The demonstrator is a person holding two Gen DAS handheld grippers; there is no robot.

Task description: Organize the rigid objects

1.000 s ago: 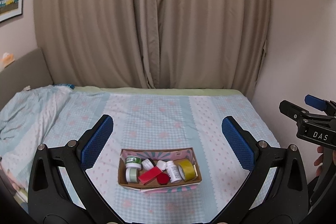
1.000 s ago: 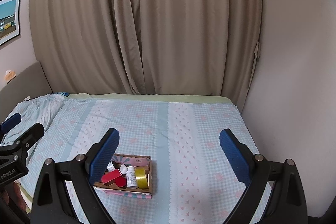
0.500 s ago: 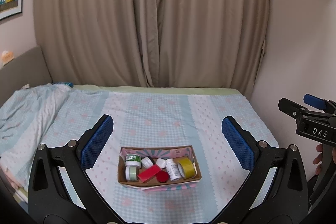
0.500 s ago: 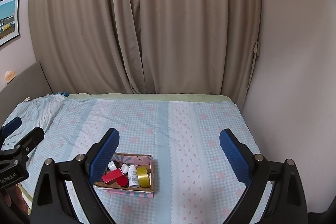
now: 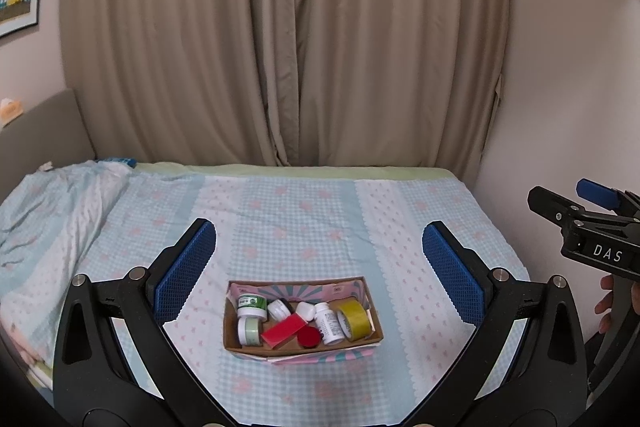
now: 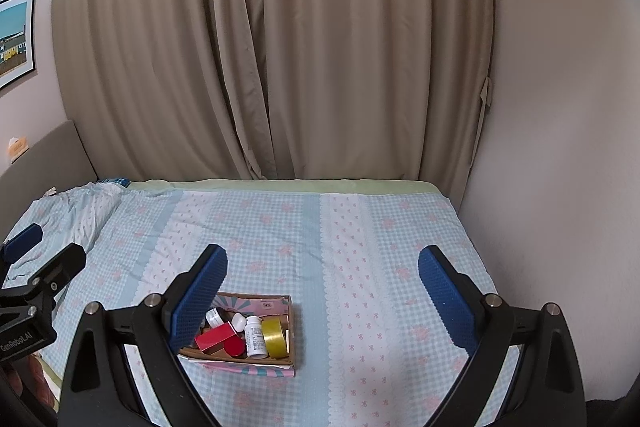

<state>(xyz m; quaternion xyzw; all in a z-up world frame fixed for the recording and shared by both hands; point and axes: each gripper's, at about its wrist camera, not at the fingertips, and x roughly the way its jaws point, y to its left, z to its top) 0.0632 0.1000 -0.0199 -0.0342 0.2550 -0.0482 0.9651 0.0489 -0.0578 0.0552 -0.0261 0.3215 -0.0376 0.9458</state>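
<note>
Left gripper (image 5: 319, 267): jaws spread wide, nothing between the blue pads; it hangs above the bed, box centred low in its frame.
Right gripper (image 6: 322, 285): also wide apart and empty; box sits lower left of its frame, partly behind its left finger.
Cardboard box (image 5: 362, 287): shallow, open-topped, on the checked bedsheet (image 5: 304, 219) in the lower middle of the frame.
Contents, counted: two green-labelled jars (image 5: 251, 307), one dark-capped small jar (image 5: 280, 309), one small white container (image 5: 305, 310), one white pill bottle (image 5: 330, 323), one yellow tape roll (image 5: 354, 319), one red flat box (image 5: 284, 331), one red round lid (image 5: 309, 338).
Task standing: everything visible already lies inside the box; no loose item shows on the sheet.
Risk, crowding: items touch one another, so a finger going for one would likely shove its neighbour.
Risk, soft bed: pressing down could tilt the light box and roll the bottle or tape.
Risk, blind side: the right view hides the jars behind its finger.
</note>
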